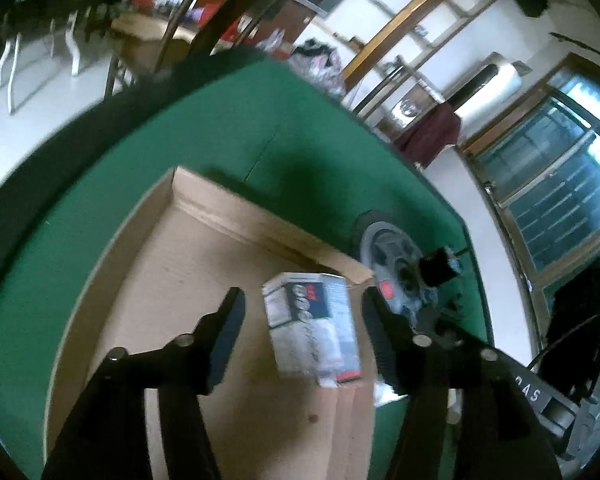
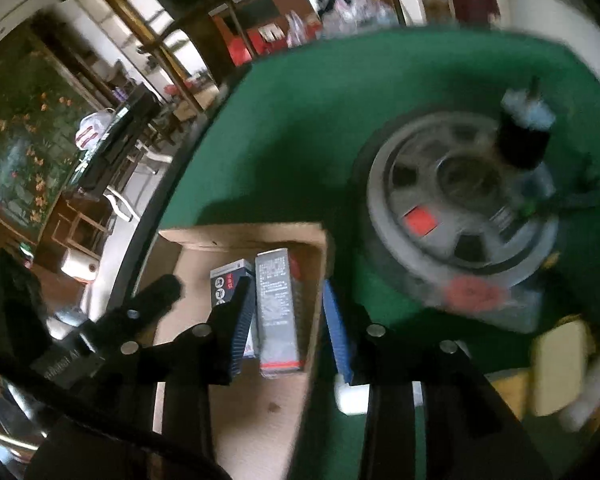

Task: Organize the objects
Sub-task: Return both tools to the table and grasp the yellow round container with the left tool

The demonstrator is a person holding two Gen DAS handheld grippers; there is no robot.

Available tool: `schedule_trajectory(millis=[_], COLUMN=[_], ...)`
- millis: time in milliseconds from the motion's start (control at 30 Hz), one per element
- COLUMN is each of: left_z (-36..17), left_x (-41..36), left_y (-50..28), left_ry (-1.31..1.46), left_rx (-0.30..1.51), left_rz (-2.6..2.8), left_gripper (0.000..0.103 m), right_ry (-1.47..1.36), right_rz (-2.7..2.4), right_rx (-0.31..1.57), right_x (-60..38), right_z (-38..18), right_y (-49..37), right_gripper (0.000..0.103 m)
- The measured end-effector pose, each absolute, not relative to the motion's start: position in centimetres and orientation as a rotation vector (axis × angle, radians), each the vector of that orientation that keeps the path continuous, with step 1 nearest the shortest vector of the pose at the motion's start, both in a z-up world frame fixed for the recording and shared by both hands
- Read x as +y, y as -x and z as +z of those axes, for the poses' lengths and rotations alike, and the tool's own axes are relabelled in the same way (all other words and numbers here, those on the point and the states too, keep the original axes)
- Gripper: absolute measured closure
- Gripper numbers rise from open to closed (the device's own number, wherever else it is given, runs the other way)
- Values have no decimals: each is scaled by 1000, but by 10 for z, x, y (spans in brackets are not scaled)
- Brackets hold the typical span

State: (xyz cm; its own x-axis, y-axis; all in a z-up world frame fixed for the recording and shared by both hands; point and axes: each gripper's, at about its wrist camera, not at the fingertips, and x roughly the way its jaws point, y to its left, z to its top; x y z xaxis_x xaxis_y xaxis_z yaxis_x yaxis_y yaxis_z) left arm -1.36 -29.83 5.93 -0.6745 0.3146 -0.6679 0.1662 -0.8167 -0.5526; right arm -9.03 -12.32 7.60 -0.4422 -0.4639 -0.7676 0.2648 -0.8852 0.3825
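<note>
Green felt table [image 1: 308, 120] underneath everything, with an open cardboard box [image 1: 204, 248] lying flat on it, low walls folded up along the far edge and the left side

Left wrist view, from left to right: left gripper [image 1: 302, 340] hanging above the box floor, jaws spread wide, gripping nothing; left pad [image 1: 228, 340] dark and ribbed, clear of any contact; between the pads a small white carton [image 1: 314, 328] with grey print and a red strip at its near end, standing on the cardboard near the box's right edge, touching neither pad; right pad [image 1: 380, 340] just beside the carton, a gap showing. Past the box wall, a grey wheel [image 1: 392, 264] with a black tyre and a red sticker, resting on the felt, a small black item [image 1: 438, 266] on top of it, too blurred to name

Right wrist view, left to right: the same box [image 2: 240, 240] seen from the other side, holding two cartons side by side against the far wall, a shorter dark-fronted one [image 2: 230, 280] and a taller grey one [image 2: 278, 304] with a red base. Right gripper [image 2: 290, 332] above them, jaws wide apart and holding nothing, blue-edged pad [image 2: 336, 332] over the box's right wall. Further right, the wheel [image 2: 460, 208] large and blurred, then a pale yellow block [image 2: 558, 368] at the frame edge, motion-smeared
</note>
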Motion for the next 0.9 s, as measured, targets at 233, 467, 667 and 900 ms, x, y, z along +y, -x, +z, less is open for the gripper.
schedule_trajectory(millis=[233, 467, 667, 900], left_z=[104, 87, 54, 59], left_x=[-230, -134, -80, -36], left_y=[-14, -19, -25, -18], left_ry=[1081, 1193, 1291, 1137], left_rx=[-696, -351, -189, 355], left_rz=[2643, 2561, 2537, 2520], left_gripper=[36, 36, 36, 36], right_ry=[-950, -1100, -1051, -1076], right_rz=[-2678, -2744, -2868, -2751], right_rx=[-125, -411, -504, -623], right_x=[-45, 76, 134, 143], right_z=[129, 82, 58, 54], right_y=[25, 35, 41, 41], right_gripper=[17, 18, 18, 18])
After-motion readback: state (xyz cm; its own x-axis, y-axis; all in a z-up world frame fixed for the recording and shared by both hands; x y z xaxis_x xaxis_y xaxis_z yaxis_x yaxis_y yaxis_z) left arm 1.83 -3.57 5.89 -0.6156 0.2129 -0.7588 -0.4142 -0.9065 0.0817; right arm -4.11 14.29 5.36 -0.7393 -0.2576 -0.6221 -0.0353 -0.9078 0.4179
